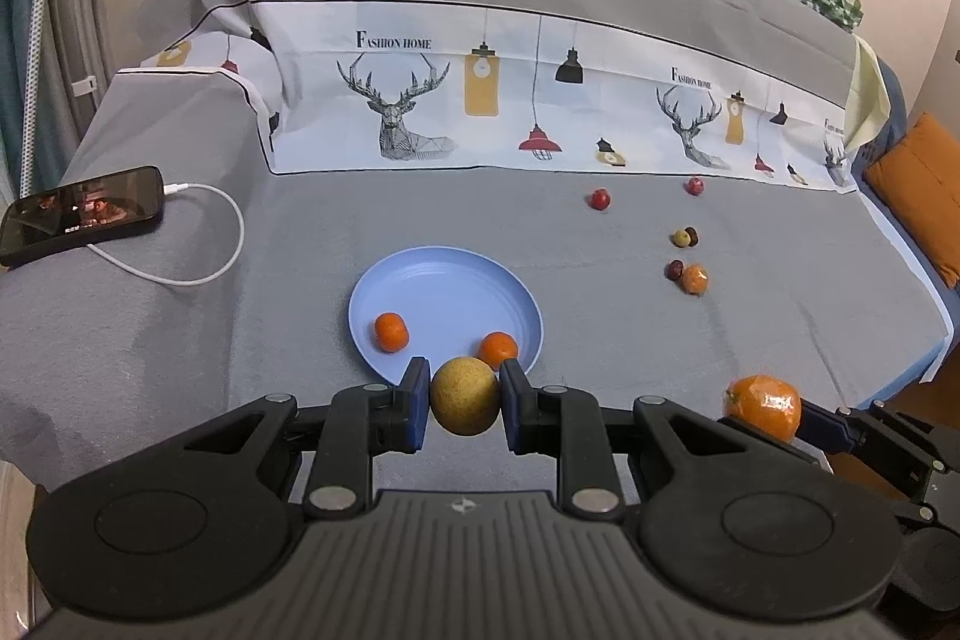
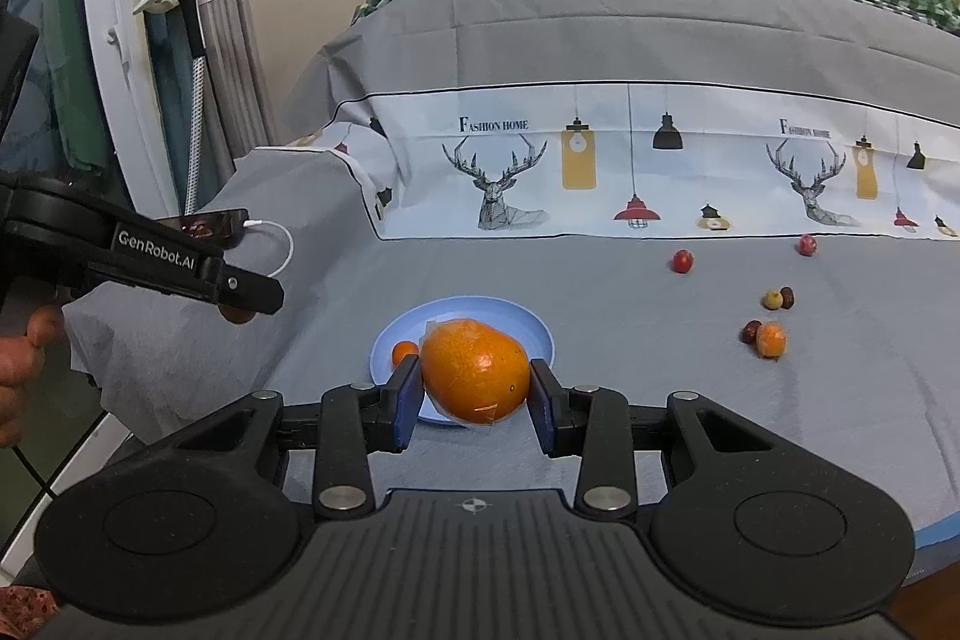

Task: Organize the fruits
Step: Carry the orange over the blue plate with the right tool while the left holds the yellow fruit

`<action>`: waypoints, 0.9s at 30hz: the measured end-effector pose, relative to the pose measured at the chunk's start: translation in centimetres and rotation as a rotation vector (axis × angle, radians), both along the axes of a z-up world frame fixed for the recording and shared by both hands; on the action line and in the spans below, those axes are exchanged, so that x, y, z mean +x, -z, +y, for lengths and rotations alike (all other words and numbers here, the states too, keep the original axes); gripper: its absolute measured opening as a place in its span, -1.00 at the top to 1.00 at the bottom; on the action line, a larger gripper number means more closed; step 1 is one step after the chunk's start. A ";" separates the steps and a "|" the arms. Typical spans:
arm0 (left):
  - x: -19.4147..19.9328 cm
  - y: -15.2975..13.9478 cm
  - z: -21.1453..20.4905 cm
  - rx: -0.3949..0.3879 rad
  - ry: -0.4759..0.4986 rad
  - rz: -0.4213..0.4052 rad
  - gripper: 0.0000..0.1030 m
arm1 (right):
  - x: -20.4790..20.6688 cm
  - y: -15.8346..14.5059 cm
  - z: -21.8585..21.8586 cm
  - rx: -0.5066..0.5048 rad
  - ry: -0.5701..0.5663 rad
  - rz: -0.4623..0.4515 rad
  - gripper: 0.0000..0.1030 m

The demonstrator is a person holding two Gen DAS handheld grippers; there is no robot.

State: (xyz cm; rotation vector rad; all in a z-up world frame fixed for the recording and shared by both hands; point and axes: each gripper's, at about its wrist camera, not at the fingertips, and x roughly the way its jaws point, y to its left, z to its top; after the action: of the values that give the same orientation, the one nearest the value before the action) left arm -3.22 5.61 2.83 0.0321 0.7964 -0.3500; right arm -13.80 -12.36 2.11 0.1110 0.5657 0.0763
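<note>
My left gripper point(image 1: 465, 403) is shut on a round yellow-brown fruit point(image 1: 465, 396), held just in front of the near rim of the light blue plate point(image 1: 444, 280). Two small oranges point(image 1: 391, 332) point(image 1: 497, 349) lie on that plate. My right gripper point(image 2: 474, 388) is shut on a large orange in clear wrap point(image 2: 474, 370), in front of the same blue plate point(image 2: 480, 313); one small orange point(image 2: 404, 352) shows beside it. In the left wrist view the wrapped orange point(image 1: 763, 406) hangs low at the right. The left gripper's side point(image 2: 156, 256) shows at the left of the right wrist view.
On the grey cloth to the right lie two small red fruits point(image 1: 599, 199) point(image 1: 694, 185), a green and dark pair point(image 1: 684, 237), and a dark fruit beside a wrapped small orange point(image 1: 694, 278). A phone point(image 1: 81, 214) on a white cable lies at the left. An orange cushion point(image 1: 924, 178) sits at far right.
</note>
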 end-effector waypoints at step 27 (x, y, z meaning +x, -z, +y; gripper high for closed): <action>8.8 4.4 1.3 0.013 -0.056 0.063 0.48 | 9.0 4.5 2.3 -0.033 -0.055 0.120 0.25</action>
State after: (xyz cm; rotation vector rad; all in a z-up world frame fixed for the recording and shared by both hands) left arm 5.56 6.91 -1.59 0.0105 0.8607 -0.2945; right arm -4.77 -10.06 -2.40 0.0678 0.6892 0.1147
